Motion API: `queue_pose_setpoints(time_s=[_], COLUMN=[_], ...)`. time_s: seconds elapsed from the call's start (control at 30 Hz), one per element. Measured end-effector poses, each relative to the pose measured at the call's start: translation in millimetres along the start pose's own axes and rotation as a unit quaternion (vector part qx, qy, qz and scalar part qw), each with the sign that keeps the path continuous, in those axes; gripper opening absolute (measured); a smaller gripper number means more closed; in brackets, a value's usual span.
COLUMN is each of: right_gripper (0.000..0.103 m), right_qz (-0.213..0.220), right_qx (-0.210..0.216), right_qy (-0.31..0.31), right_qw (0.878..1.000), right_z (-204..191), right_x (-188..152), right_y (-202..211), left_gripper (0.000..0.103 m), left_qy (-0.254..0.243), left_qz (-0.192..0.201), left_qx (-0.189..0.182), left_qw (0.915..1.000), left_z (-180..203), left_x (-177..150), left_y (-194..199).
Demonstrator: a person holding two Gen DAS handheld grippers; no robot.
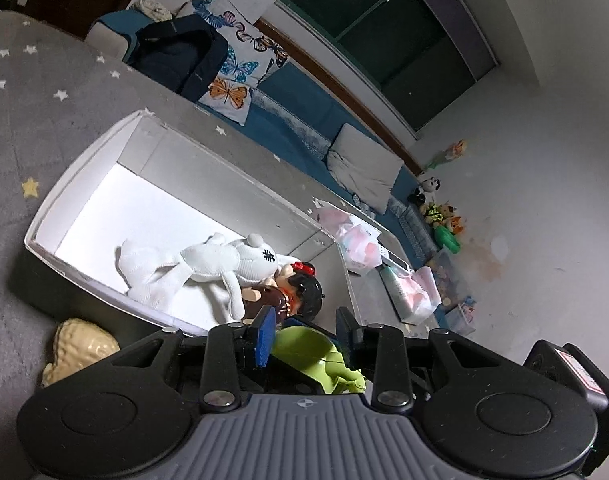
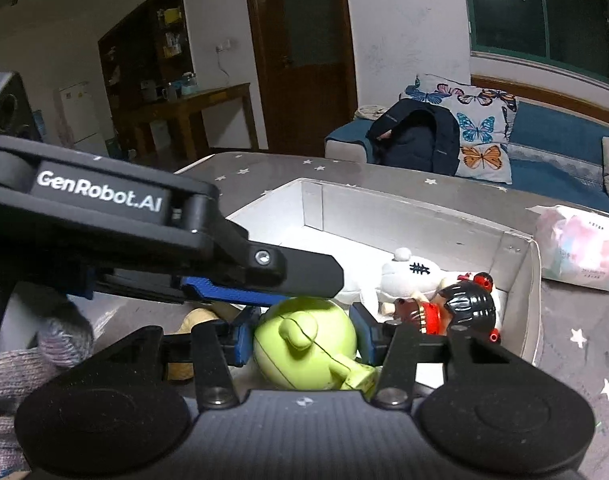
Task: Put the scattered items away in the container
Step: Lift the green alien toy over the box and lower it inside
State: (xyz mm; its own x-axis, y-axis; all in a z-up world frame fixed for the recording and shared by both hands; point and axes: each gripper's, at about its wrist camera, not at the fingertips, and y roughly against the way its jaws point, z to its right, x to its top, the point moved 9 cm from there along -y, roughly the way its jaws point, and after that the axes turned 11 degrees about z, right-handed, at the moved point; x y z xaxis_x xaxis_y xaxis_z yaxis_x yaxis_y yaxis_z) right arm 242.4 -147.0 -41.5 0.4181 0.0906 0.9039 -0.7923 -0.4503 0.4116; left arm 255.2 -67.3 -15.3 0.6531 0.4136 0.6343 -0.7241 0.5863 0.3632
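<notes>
The green toy [image 2: 304,340] sits clamped between the right claw [image 2: 304,334]'s blue pads, at the near end of the white box [image 2: 532,272]. The left claw [image 1: 304,330] also flanks it, both fingers beside it; whether they press it I cannot tell. Inside the box lie a white plush [image 1: 192,268] and a dark-haired doll [image 1: 300,292]. A cream toy [image 1: 80,348] rests outside on the grey starred table [image 1: 56,120].

Plush [image 1: 192,268] and doll [image 1: 292,292] in box [image 1: 84,184]
</notes>
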Motion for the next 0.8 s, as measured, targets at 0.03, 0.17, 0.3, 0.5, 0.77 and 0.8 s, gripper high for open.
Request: queue_pose_setpoints(time_s=[0.03,0.17,0.3,0.5,0.77,0.8], right_gripper=[0.049,0.049,0.049,0.049,0.049,0.049], right_qz=[0.000,0.005,0.014,0.018,0.017,0.014], right_qx=[0.000,0.001,0.004,0.004,0.022,0.025], right_qy=[0.000,0.000,0.010,0.008,0.007,0.008], right_qw=[1.000,1.000,1.000,1.000,1.000,1.000], right_z=[0,-4,-8,-9,-22,-24], right_x=[-1,0,6,13,-15,-21], right_y=[-1,2,7,7,32,35], left_gripper=[0.035,0.035,0.035,0.035,0.035,0.035], left_qy=[0.002,0.000,-0.006,-0.013,-0.041,-0.046], left_qz=[-0.001,0.002,0.010,0.013,-0.017,-0.021], left_qx=[0.000,-0.002,-0.006,-0.006,-0.006,-0.003], left_qw=[1.0000,1.0000,0.9999,0.9998,0.9990,0.9987], left_z=[-1,0,5,8,8,7], left_x=[-1,0,5,8,-23,-29], left_y=[0,3,8,12,28,29])
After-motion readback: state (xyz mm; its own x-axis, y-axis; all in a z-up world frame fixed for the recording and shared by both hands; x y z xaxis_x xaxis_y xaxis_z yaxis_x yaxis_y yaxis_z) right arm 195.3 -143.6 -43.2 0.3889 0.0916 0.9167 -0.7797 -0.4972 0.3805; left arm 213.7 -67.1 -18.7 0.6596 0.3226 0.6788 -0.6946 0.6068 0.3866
